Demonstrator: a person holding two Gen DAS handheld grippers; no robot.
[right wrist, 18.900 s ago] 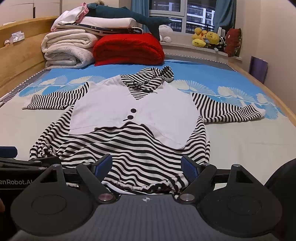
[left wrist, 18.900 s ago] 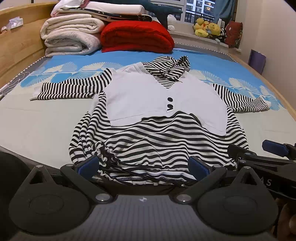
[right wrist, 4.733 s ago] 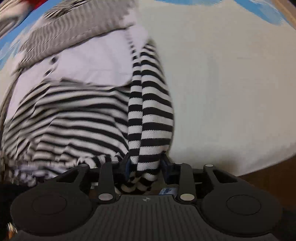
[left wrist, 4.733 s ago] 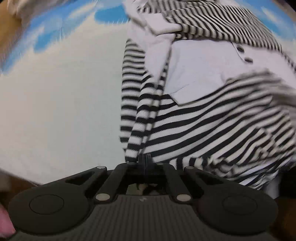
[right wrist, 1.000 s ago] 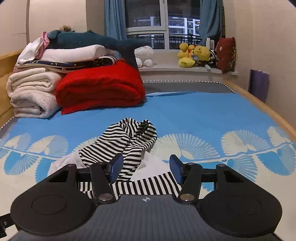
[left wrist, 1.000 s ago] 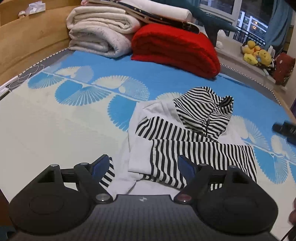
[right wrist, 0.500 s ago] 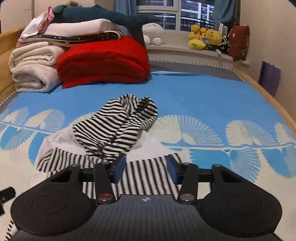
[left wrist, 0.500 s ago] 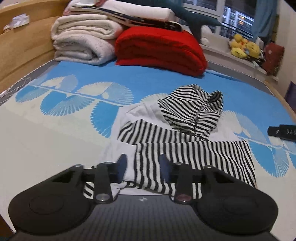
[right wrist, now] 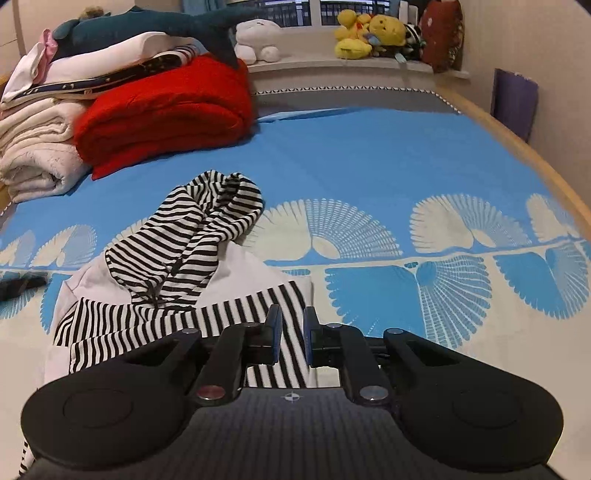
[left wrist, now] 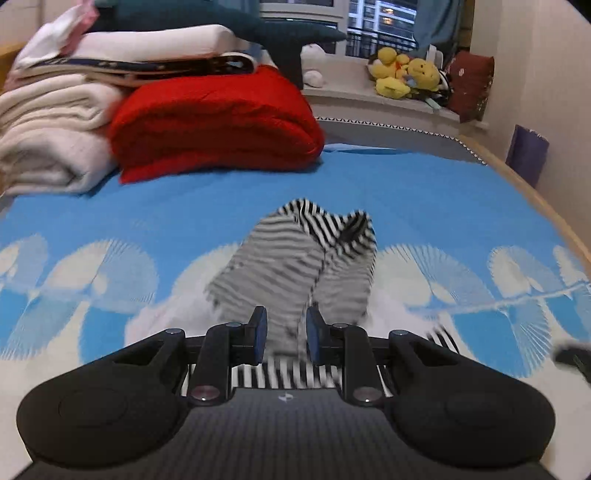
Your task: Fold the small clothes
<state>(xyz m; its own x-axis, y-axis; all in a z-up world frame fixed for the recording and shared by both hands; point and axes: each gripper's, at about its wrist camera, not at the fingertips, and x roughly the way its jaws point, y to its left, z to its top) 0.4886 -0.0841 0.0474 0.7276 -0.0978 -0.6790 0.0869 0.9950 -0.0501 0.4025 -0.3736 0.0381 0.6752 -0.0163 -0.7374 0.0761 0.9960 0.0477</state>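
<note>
A small black-and-white striped hooded top with a white vest front (right wrist: 173, 273) lies partly folded on the bed, sleeves folded across its body, hood (left wrist: 306, 254) pointing away. My left gripper (left wrist: 282, 332) hovers over the garment's near part, just before the hood, jaws narrowly apart with nothing between them. My right gripper (right wrist: 293, 334) is above the folded striped sleeve (right wrist: 273, 306) at the garment's right edge, jaws narrowly apart and empty. The left view is motion-blurred. A dark gripper tip shows at the left view's right edge (left wrist: 572, 356).
The bed (right wrist: 369, 155) has a blue sheet with white fan patterns. A red folded blanket (right wrist: 166, 110) and a stack of white blankets (right wrist: 33, 147) sit at the far left. Plush toys (right wrist: 365, 33) line the windowsill. A wooden bed rail (right wrist: 517, 147) runs along the right.
Both grippers' jaws have closed from wide to a narrow gap. Both have moved forward and lower over the folded garment, the left one swinging right toward the hood.
</note>
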